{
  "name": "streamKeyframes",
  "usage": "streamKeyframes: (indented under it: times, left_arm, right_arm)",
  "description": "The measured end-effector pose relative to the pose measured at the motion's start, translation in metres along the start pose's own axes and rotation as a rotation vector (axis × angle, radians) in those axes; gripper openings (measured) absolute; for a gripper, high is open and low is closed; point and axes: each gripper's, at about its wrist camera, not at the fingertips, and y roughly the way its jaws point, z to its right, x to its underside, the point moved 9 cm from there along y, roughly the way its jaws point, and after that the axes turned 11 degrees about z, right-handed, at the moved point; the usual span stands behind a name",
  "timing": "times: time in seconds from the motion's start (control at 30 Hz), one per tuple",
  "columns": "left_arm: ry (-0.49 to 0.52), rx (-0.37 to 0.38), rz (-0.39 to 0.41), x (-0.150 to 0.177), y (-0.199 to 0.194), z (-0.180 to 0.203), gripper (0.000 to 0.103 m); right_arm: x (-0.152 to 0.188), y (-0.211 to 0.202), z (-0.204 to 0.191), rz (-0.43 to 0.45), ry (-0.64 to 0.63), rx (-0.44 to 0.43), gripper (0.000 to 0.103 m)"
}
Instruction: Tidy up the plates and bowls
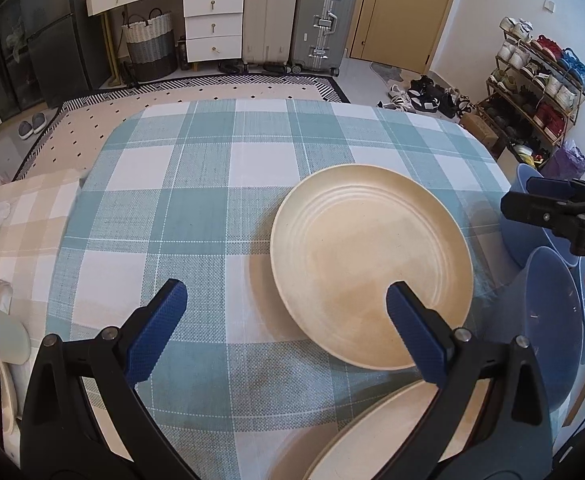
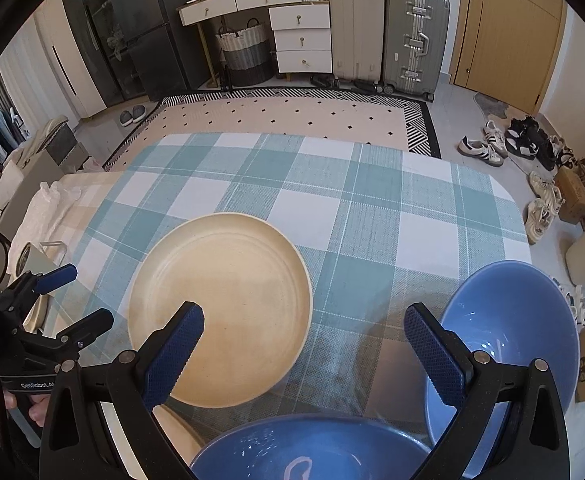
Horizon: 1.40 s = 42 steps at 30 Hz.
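Evidently both tools hang spread and empty above the table, waiting to choose a piece. Closest to the left gripper (image 1: 286, 302), under its right finger (image 1: 414, 334), a round cream plastic plate (image 1: 392, 436) pokes in from the bottom edge; only its rim and part of its well show. Just past that fingertip lies a second round cream plate (image 1: 372, 256), flat on the teal-and-white checked tablecloth (image 1: 196, 208), with shallow concentric ridges around the well and a faint tan tint in the middle. It sits well apart from the left finger (image 1: 156, 336), so the jaws straddle bare cloth more than dish. My guess is the two plates lie close together so one can be stacked on the other.

Below the right gripper (image 2: 303, 322), nearest its base, a glossy blue plastic bowl (image 2: 312, 448) fills the bottom edge, wet-looking inside. Behind the right finger (image 2: 434, 354) a second blue bowl (image 2: 512, 320) stands tilted toward the lens, probably a matter of the fisheye. The left finger (image 2: 172, 354) overlaps the ridged plate's near rim without gripping it. Further off, beyond the fingertips, the cloth runs bare to the table's far edge, then a patterned rug (image 2: 292, 116) and two upright suitcases (image 2: 388, 28).
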Motion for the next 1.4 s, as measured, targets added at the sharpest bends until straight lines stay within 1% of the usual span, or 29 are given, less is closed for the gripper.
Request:
streamKeyframes:
  times: [0.43,0.67,0.83,0.87,0.93,1.0,1.03,1.1,1.17,1.4]
  left_arm:
    - [-0.022,-0.014,-0.056,0.010,0.033,-0.008,0.099]
    - [-0.031,-0.019,-0.081,0.015,0.049,-0.011,0.099]
    - [-0.029,-0.016,-0.095,0.019,0.057,-0.010,0.099]
    - [-0.028,-0.017,-0.098,0.019,0.059,-0.010,0.098]
    - [-0.027,-0.017,-0.103,0.020,0.061,-0.010,0.097]
    - [-0.030,-0.012,-0.105,0.020,0.062,-0.009,0.095]
    - [-0.031,-0.011,-0.108,0.021,0.063,-0.008,0.094]
    - [-0.036,-0.008,-0.118,0.022,0.065,-0.008,0.092]
    - [-0.039,0.000,-0.124,0.024,0.067,-0.007,0.090]
    - [-0.028,0.001,-0.130,0.027,0.070,-0.003,0.089]
  right_arm:
    - [0.004,0.031,0.001,-0.072,-0.017,0.007,0.102]
    - [0.014,0.054,0.000,-0.148,-0.033,0.008,0.102]
    - [0.019,0.062,0.002,-0.172,-0.033,-0.003,0.101]
    - [0.020,0.063,0.002,-0.175,-0.031,-0.007,0.101]
    - [0.020,0.066,0.002,-0.181,-0.030,-0.020,0.095]
    - [0.020,0.067,0.001,-0.187,-0.036,-0.021,0.087]
    - [0.020,0.068,0.002,-0.190,-0.039,-0.019,0.086]
    - [0.019,0.069,0.002,-0.190,-0.034,-0.023,0.080]
    - [0.019,0.069,0.001,-0.189,-0.040,-0.028,0.076]
    - [0.018,0.067,0.002,-0.184,-0.055,-0.016,0.075]
